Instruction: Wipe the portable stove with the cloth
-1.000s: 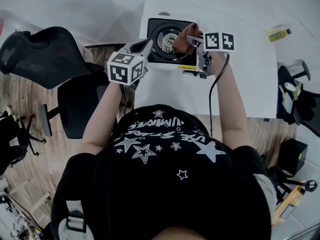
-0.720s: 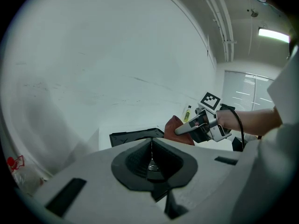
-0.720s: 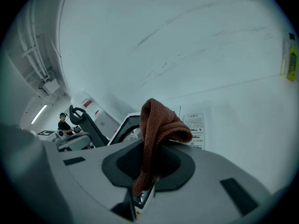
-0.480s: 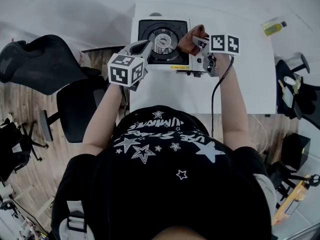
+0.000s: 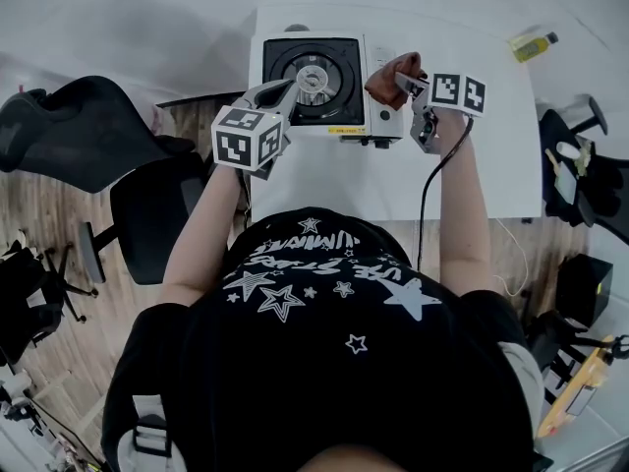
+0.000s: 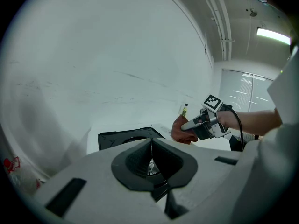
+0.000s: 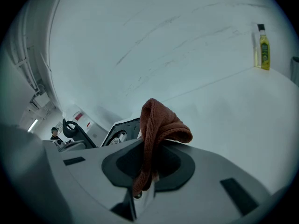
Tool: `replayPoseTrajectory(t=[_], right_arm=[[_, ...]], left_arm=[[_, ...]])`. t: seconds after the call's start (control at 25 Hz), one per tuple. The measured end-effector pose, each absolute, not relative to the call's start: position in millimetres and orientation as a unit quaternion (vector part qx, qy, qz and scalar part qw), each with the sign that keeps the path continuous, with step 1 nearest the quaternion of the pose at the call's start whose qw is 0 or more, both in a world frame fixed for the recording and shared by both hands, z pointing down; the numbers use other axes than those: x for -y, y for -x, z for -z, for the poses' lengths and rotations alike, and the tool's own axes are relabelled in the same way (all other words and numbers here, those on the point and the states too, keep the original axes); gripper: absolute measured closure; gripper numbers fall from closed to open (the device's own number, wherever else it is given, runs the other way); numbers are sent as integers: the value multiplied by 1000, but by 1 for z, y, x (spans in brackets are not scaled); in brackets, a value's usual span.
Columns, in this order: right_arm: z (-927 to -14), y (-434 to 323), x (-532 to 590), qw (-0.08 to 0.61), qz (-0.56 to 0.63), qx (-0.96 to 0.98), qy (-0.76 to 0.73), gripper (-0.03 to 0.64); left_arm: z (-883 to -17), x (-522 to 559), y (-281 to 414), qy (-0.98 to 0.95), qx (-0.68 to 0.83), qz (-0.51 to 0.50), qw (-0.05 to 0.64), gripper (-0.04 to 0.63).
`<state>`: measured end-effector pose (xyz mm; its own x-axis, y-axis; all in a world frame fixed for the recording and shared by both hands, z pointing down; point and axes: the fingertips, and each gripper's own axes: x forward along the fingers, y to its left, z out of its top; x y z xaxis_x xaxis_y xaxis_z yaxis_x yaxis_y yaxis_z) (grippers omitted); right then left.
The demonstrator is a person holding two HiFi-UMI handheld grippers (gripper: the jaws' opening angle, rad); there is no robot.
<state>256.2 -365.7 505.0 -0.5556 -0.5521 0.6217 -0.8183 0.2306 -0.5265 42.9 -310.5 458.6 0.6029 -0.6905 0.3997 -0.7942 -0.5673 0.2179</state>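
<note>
The portable stove (image 5: 324, 87) is a white box with a black top and round burner, standing at the far side of the white table (image 5: 462, 175). My right gripper (image 5: 405, 79) is shut on the reddish-brown cloth (image 5: 389, 75), which hangs at the stove's right end. In the right gripper view the cloth (image 7: 156, 134) droops folded between the closed jaws, with the stove (image 7: 122, 130) behind at left. My left gripper (image 5: 280, 91) hovers over the stove's front left edge, jaws shut and empty. In the left gripper view the stove (image 6: 128, 138) lies just beyond the jaws.
A small yellow bottle (image 5: 532, 45) stands at the table's far right corner, also seen as the bottle (image 7: 264, 47) in the right gripper view. Black office chairs (image 5: 88, 126) stand left of the table. Clutter sits on the floor at right.
The right gripper has carried the cloth rightwards, off the burner to the stove's right end. The left gripper has barely moved.
</note>
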Motion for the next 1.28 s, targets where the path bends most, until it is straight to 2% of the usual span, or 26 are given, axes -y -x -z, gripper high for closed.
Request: replayPoseTrajectory(t=[0.24, 0.48, 0.84, 1.28], right_arm=[[-506, -267, 362, 154, -429, 762, -460, 561], [-481, -245, 356, 150, -408, 779, -452, 561], [-439, -150, 334, 155, -365, 836, -379, 561], [-450, -14, 280, 186, -377, 869, -262, 561]], left_arm=[[-460, 309, -41, -876, 421, -136, 194, 586], [-456, 305, -33, -876, 421, -131, 194, 586], [-453, 297, 4, -868, 440, -116, 198, 586], [-461, 273, 56, -856, 457, -114, 211, 586]])
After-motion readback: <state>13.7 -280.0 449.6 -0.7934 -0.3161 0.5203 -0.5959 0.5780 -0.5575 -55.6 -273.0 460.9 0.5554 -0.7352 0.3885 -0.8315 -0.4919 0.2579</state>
